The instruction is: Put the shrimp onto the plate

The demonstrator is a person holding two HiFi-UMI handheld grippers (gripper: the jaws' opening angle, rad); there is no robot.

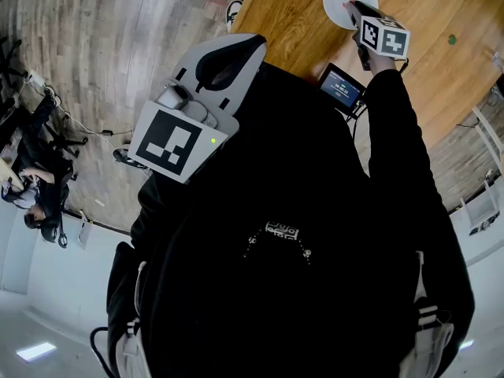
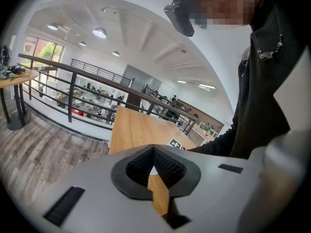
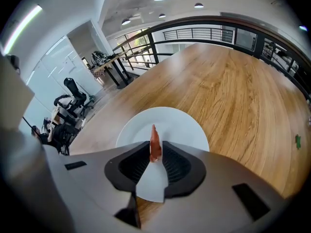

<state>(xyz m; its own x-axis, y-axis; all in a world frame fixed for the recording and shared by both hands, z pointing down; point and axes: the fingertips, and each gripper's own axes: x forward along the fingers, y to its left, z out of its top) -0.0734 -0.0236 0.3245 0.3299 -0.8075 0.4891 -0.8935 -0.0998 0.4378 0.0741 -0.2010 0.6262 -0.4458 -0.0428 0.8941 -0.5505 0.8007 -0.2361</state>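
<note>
The right claw (image 3: 154,153) pinches the shrimp (image 3: 155,144) between its tips, the orange end poking past the pads, over the white plate (image 3: 181,124) on the wooden surface (image 3: 233,86). Only the right gripper view shows the shrimp. In the head view that claw and its marker cube (image 1: 384,36) cover it, and only part of the plate shows. The left claw (image 2: 153,150) is pressed together with nothing in it, held close to the person's black top, well apart from the plate. Its view shows a railing (image 2: 73,76) beyond the surface.
</note>
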